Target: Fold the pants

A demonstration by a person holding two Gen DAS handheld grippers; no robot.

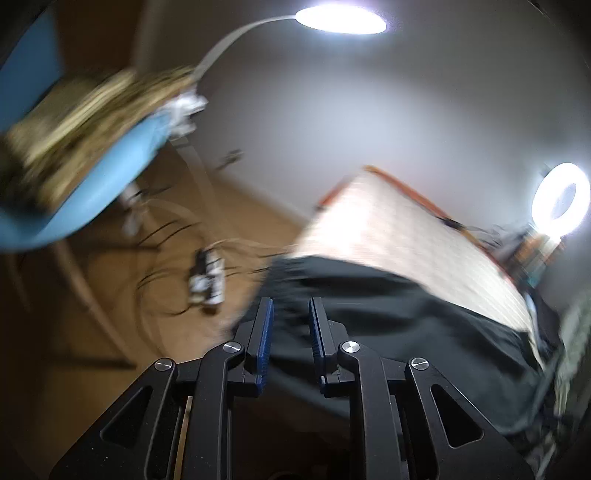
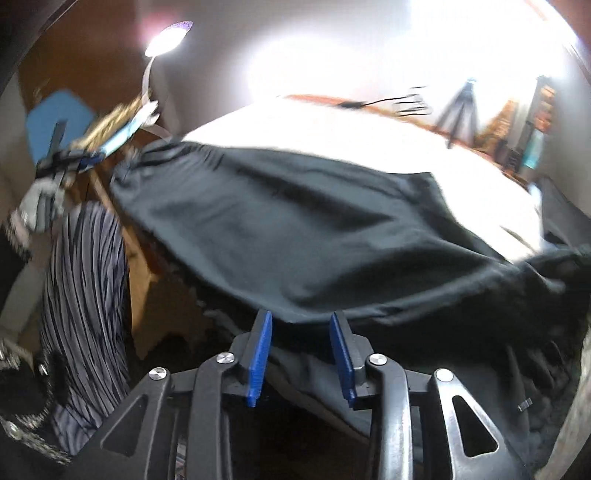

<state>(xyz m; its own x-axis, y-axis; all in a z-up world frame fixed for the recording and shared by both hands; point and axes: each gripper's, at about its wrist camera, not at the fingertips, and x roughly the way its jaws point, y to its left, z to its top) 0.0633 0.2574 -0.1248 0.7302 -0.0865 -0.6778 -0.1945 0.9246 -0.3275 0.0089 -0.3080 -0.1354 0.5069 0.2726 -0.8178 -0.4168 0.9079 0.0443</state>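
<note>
Black pants [image 2: 295, 229] lie spread over a light table top [image 2: 332, 125], with one end hanging past the near edge. My right gripper [image 2: 300, 325] hovers at the pants' near hem. Its blue pads [image 2: 260, 354] stand apart and the cloth edge lies just beyond the tips, not pinched. In the left wrist view the pants [image 1: 388, 314] drape over the table's [image 1: 388, 229] corner. My left gripper [image 1: 291, 314] hangs above that end with a narrow gap between its pads and nothing gripped. Both views are blurred.
A blue chair [image 1: 103, 192] piled with tan cloth stands left of the table. Cables and a power strip [image 1: 207, 277] lie on the wooden floor. A desk lamp [image 1: 340, 18], a ring light [image 1: 561, 199] and a tripod [image 2: 458, 107] surround the table. Striped fabric [image 2: 85, 295] hangs at the left.
</note>
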